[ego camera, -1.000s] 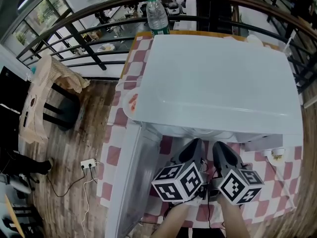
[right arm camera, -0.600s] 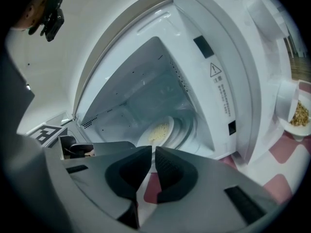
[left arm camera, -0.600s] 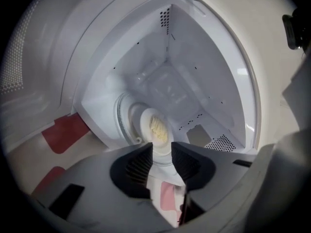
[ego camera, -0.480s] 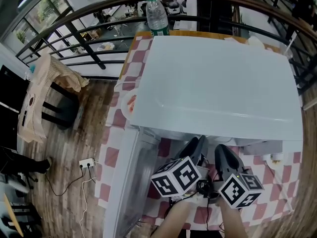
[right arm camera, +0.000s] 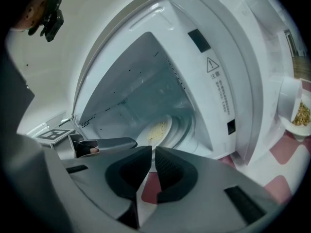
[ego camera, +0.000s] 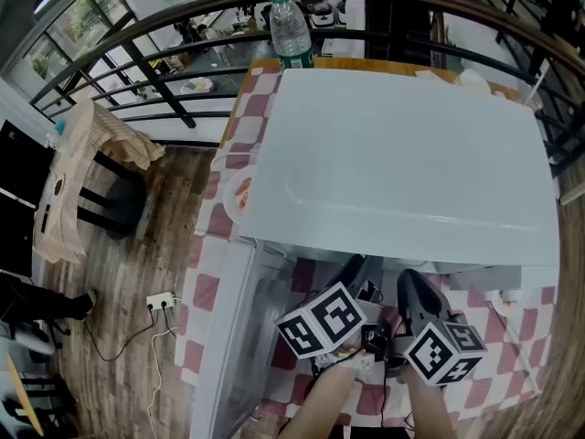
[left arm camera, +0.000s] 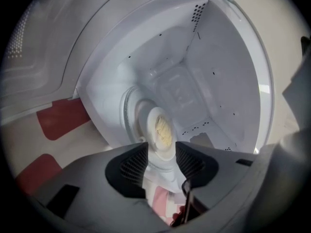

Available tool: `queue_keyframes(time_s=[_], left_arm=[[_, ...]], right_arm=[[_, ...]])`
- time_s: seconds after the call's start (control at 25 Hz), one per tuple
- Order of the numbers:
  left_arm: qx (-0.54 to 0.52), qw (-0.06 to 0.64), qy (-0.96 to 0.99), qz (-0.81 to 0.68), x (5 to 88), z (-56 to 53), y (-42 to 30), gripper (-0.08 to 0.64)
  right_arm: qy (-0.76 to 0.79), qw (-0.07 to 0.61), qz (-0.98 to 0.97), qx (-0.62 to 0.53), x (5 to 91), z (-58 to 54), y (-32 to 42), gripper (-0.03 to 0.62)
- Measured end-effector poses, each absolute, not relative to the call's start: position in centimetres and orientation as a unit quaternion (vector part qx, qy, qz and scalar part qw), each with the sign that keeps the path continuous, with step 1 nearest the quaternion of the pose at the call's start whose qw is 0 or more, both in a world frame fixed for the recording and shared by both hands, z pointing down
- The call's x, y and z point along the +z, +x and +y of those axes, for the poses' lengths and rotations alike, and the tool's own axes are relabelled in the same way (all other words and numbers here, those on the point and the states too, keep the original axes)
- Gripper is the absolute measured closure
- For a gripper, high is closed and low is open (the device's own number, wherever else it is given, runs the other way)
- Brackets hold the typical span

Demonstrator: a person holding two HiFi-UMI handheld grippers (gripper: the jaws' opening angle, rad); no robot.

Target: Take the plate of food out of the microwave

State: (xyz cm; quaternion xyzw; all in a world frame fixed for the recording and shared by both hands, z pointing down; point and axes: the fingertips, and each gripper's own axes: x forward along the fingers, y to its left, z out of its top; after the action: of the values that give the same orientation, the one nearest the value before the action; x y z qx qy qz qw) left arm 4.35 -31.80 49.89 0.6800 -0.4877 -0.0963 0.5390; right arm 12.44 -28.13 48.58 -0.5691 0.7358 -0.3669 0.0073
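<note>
One white microwave, door open, holds one plate of yellowish food on its turntable. Two grippers face it. The left gripper has just been spreading, with the plate's rim in its gap, unpinched. The right gripper is nearly closed on nothing. One warning triangle heads a label whose print is unreadable.

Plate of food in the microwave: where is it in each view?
Head view: not in it, hidden beneath the top of the microwave.
Left gripper view: plate of food at centre, just above the jaws.
Right gripper view: plate of food at centre, just above the jaws.
Shared landmark: the microwave.
</note>
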Motion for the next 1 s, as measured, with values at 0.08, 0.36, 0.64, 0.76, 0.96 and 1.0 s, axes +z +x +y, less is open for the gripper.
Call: queue_keyframes(time_s=[0.08,0.36,0.64,0.76,0.96,1.0], left_arm=[[-0.098,0.542,0.678,-0.487,49.9,-32.0,4.4,0.385],[-0.099,0.567,0.659,-0.485,49.9,-32.3,4.4,0.383],[-0.117,0.598,0.64,-0.468,50.2,-32.8,4.5,0.382],[-0.116,0.608,0.621,-0.481,50.9,-32.6,4.2,0.433],[-0.12,0.607,0.61,-0.495,51.5,-32.4,3.8,0.517],[-0.12,0.604,0.611,-0.497,51.5,-32.4,3.8,0.517]], right_arm=[[-0.57,0.009,0.735,-0.367,48.6,-28.2,12.6,0.549],[-0.575,0.011,0.73,-0.368,48.6,-28.0,12.9,0.549],[-0.573,0.015,0.73,-0.372,48.8,-27.8,12.6,0.549],[-0.573,0.018,0.729,-0.374,48.8,-27.8,12.6,0.549],[-0.573,0.021,0.73,-0.373,48.7,-27.9,12.8,0.549],[-0.574,0.021,0.729,-0.374,48.7,-27.9,12.9,0.549]])
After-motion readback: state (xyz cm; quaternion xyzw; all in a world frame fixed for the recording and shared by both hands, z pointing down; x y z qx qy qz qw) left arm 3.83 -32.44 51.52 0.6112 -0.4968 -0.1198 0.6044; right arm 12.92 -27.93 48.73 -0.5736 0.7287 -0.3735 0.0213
